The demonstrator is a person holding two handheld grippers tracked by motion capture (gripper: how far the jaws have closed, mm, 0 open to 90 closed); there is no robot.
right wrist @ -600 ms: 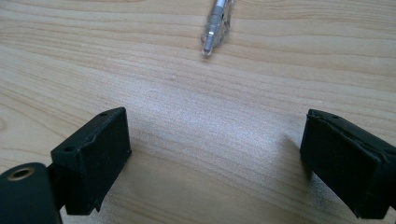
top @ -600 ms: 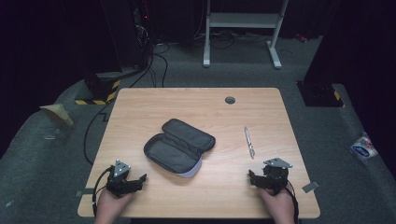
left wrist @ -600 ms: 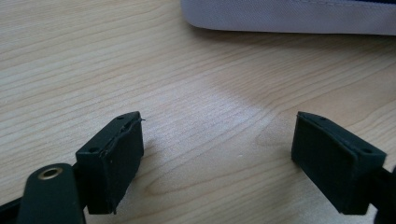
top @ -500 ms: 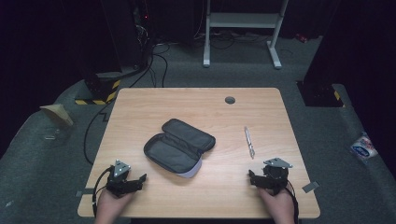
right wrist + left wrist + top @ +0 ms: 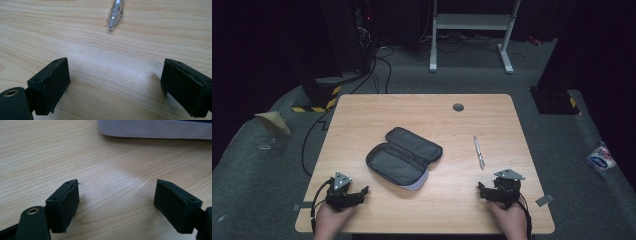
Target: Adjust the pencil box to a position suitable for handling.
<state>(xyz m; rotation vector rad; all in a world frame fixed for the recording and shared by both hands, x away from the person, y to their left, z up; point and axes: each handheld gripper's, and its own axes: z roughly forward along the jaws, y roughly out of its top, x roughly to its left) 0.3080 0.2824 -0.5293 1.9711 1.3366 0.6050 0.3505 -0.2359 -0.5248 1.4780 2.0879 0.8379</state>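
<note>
The left gripper (image 5: pixel 358 192) rests low over the near left corner of the table (image 5: pixel 422 107), held in the person's left hand (image 5: pixel 332 220). Its jaws stand spread with only bare wood between them. In the left gripper view, the pale lower edge of the pencil case (image 5: pixel 155 128) lies ahead of the jaws, near but apart from them.

The right gripper (image 5: pixel 482 190) sits over the near right part of the table in the right hand (image 5: pixel 509 220). Its jaws are spread too and hold nothing. In the right gripper view, the tip of the pen (image 5: pixel 115 13) lies on the wood just ahead, clear of both jaws.

From the high view, the pencil case (image 5: pixel 404 157) lies unzipped and folded open near the middle of the table, set at a slant. The pen (image 5: pixel 479 151) lies to its right, well apart from it, pointing roughly away from the person. A small round hole (image 5: pixel 458 107) sits near the table's far edge.
</note>
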